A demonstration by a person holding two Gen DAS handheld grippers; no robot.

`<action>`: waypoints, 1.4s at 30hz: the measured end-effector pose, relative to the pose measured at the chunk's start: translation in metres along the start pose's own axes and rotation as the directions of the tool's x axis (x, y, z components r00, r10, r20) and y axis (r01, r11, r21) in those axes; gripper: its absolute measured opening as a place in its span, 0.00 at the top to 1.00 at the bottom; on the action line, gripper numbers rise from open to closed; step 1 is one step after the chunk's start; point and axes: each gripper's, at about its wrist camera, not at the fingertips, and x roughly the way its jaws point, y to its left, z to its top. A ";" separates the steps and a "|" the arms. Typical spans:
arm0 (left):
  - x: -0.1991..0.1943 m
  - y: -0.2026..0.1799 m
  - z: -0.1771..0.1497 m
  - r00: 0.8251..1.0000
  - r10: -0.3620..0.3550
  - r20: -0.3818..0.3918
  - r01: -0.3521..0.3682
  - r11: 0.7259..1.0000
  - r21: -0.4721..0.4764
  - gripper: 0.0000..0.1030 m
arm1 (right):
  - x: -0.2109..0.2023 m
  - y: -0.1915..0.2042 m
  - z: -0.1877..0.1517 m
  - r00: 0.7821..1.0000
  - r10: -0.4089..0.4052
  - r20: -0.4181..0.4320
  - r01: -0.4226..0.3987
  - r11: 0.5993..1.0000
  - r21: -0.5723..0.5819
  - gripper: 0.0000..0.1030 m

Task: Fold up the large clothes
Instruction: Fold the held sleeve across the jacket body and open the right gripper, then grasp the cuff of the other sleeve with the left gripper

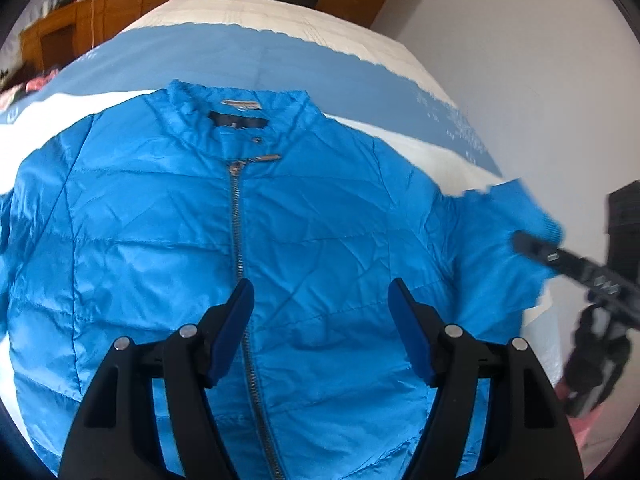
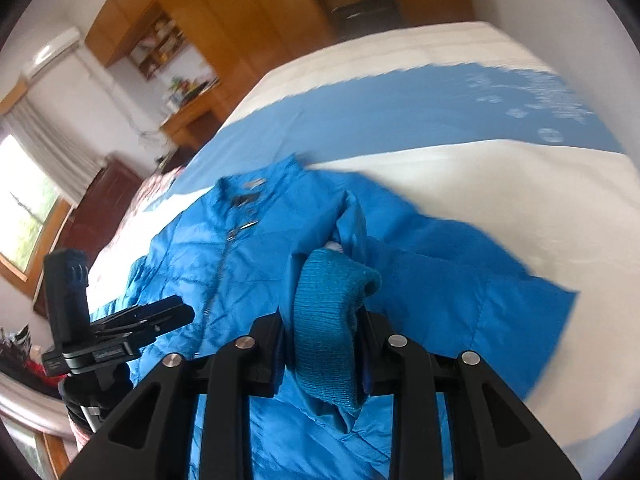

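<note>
Two grippers are at work over a bright blue jacket point(image 1: 312, 216) that lies flat on a bed point(image 1: 280, 12). The jacket is face up, with its collar toward the top of the left wrist view and its zipper point(image 1: 240, 240) zipped up and running down the middle of the frame.

At the bottom of that view, the left gripper point(image 1: 321, 292) hangs over the chest of the jacket. Its two blue fingers point(image 1: 236, 320) are spread wide apart with nothing between them.

At the bottom middle of the right wrist view, the right gripper point(image 2: 326, 332) is pinching the knitted cuff point(image 2: 328, 320) of one sleeve point(image 2: 352, 220). The cuff is bunched up between the fingers, and the sleeve is lifted off the bed and pulled over the body of the jacket. The same gripper shows blurry at the right edge of the left wrist view.

A blue band point(image 1: 240, 60) crosses the white bed cover behind the collar. Brown wooden cupboards point(image 2: 192, 8) stand at the top of both views, and a window point(image 2: 28, 216) shows at the left edge of the right wrist view
</note>
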 end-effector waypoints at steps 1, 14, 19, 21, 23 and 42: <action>-0.002 0.003 0.000 1.000 -0.010 0.007 0.010 1.000 -0.011 0.29 | 0.009 0.008 0.001 0.999 0.035 -0.023 -0.035 0.999 -0.017 0.68; 0.012 0.025 0.005 0.997 -0.069 -0.026 0.065 0.989 -0.132 0.21 | -0.026 -0.016 -0.012 0.999 0.012 0.038 -0.012 1.000 -0.008 0.49; 0.049 -0.003 0.010 0.993 -0.043 -0.112 0.037 0.998 -0.058 0.24 | -0.040 -0.080 -0.012 0.984 -0.157 0.086 0.144 0.980 0.135 0.48; 0.069 -0.014 0.013 0.988 -0.034 -0.153 0.028 0.999 -0.044 0.39 | -0.041 -0.095 -0.011 0.983 -0.166 0.082 0.151 0.975 0.164 0.48; 0.085 -0.021 0.013 0.986 -0.011 -0.166 0.008 1.000 -0.021 0.57 | -0.041 -0.103 -0.010 0.981 -0.174 0.082 0.158 0.972 0.174 0.48; -0.032 0.102 0.016 0.948 0.283 0.143 -0.241 0.936 -0.257 0.90 | 0.007 -0.062 -0.017 1.000 -0.007 0.025 0.006 0.998 0.059 0.48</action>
